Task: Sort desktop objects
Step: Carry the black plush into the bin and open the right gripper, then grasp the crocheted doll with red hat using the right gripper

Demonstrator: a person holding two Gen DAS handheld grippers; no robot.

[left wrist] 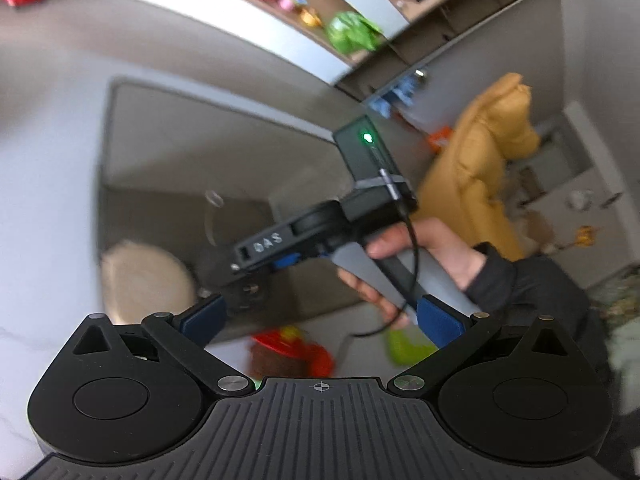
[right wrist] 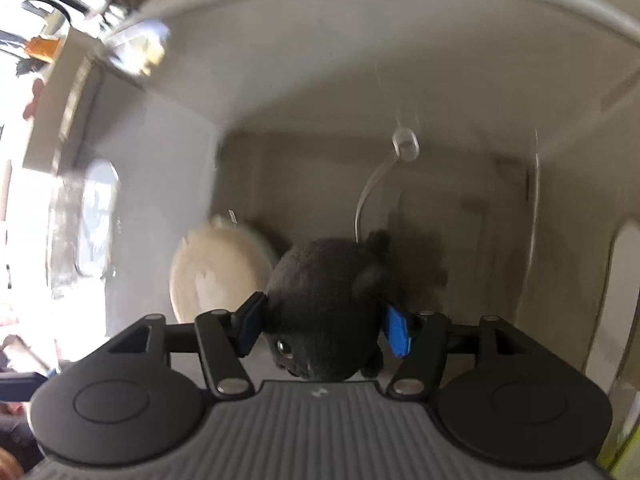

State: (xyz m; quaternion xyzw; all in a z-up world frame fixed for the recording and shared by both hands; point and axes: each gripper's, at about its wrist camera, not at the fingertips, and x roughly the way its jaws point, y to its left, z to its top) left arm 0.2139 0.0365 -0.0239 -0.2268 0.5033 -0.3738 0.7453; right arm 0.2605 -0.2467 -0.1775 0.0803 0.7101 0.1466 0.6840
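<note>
My right gripper (right wrist: 322,326) is shut on a black plush toy (right wrist: 324,300) and holds it inside a grey storage bin (right wrist: 360,60). A cream round plush (right wrist: 216,268) lies in the bin to the toy's left. In the left wrist view, the right gripper (left wrist: 244,280) reaches down into the same bin (left wrist: 168,128), beside the cream plush (left wrist: 144,280). My left gripper (left wrist: 320,320) is open and empty, above the bin's near edge. A red and brown toy (left wrist: 288,354) and a green toy (left wrist: 404,346) lie on the table just below it.
A yellow cushion (left wrist: 480,172) stands at the right. A shelf (left wrist: 280,12) at the back holds several small colourful toys, among them a green one (left wrist: 352,32). A clear plastic hook (right wrist: 404,148) sits on the bin's inner wall.
</note>
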